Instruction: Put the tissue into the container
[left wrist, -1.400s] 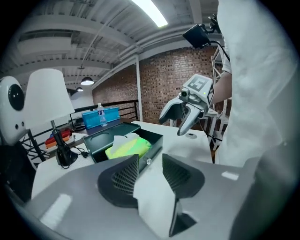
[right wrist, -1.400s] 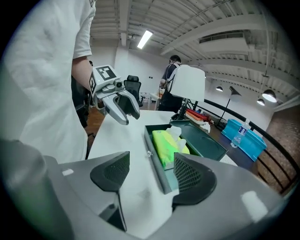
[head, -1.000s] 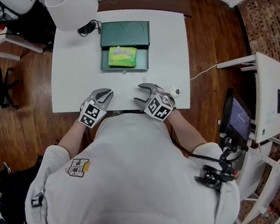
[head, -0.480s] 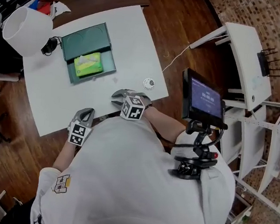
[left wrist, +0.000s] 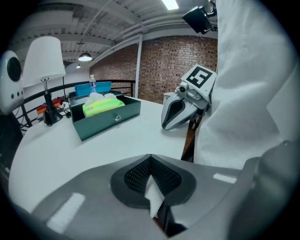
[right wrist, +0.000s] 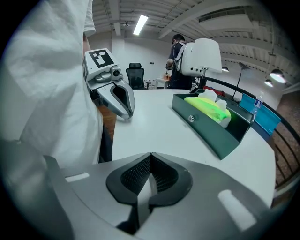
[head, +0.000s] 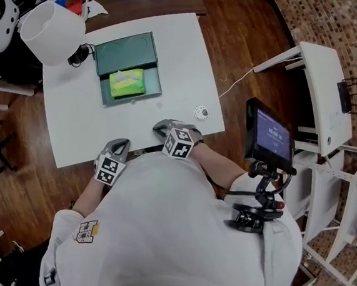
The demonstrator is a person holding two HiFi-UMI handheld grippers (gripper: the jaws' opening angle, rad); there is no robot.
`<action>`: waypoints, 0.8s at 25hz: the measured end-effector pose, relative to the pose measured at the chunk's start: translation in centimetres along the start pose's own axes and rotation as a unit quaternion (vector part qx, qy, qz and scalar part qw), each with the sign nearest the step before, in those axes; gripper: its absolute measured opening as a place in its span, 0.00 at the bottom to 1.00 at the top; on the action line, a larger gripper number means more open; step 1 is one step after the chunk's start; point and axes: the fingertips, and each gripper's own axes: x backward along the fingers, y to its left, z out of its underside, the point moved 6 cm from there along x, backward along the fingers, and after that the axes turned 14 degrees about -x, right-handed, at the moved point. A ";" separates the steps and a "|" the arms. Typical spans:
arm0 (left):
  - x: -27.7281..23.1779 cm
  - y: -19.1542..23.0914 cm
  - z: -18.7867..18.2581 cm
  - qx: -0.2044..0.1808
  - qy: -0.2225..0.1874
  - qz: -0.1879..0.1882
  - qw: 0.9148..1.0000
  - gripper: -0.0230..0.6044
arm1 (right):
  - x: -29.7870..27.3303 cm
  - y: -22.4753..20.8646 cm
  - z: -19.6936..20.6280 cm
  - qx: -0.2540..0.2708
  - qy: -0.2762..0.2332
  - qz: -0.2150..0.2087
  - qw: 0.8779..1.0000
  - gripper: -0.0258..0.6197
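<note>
A dark green open container (head: 129, 56) sits on the white table (head: 180, 58), and a yellow-green tissue pack (head: 127, 83) lies in its front half. My left gripper (head: 120, 145) is shut and empty at the table's near edge, close to my body. My right gripper (head: 161, 127) is beside it over the near edge, also shut and empty. The left gripper view shows the container (left wrist: 108, 119) and tissue pack (left wrist: 100, 106) ahead, with the right gripper (left wrist: 180, 110) to the right. In the right gripper view the container (right wrist: 211, 129) holds the tissue pack (right wrist: 208, 107); the left gripper (right wrist: 116, 96) is at the left.
A white lamp (head: 51, 29) stands at the table's far left corner. A small round white object (head: 201, 113) lies near the table's right edge, with a thin cable (head: 234, 88) running off it. A screen on a stand (head: 270, 138) and a white side table (head: 325, 90) are at the right.
The right gripper's jaws have closed from open. Both grippers have drawn back to the table's near edge, and the head view has swung.
</note>
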 end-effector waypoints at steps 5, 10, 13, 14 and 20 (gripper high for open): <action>-0.2 0.1 -0.1 -0.005 -0.002 0.002 1.000 0.04 | 0.1 -0.4 0.0 0.005 0.001 0.004 1.000 0.04; -0.3 0.4 -0.1 -0.009 -0.003 0.000 1.000 0.04 | 0.2 -0.6 -0.2 0.010 0.000 0.009 1.000 0.04; -0.3 0.4 -0.1 -0.009 -0.003 -0.001 1.000 0.04 | 0.2 -0.8 -0.4 0.014 0.000 0.012 1.000 0.04; -0.4 0.4 -0.1 -0.009 -0.003 0.000 1.000 0.04 | 0.2 -0.8 -0.4 0.015 0.001 0.012 1.000 0.04; -0.3 0.5 -0.1 -0.010 -0.003 -0.001 1.000 0.04 | 0.3 -0.7 -0.4 0.020 0.003 0.015 1.000 0.04</action>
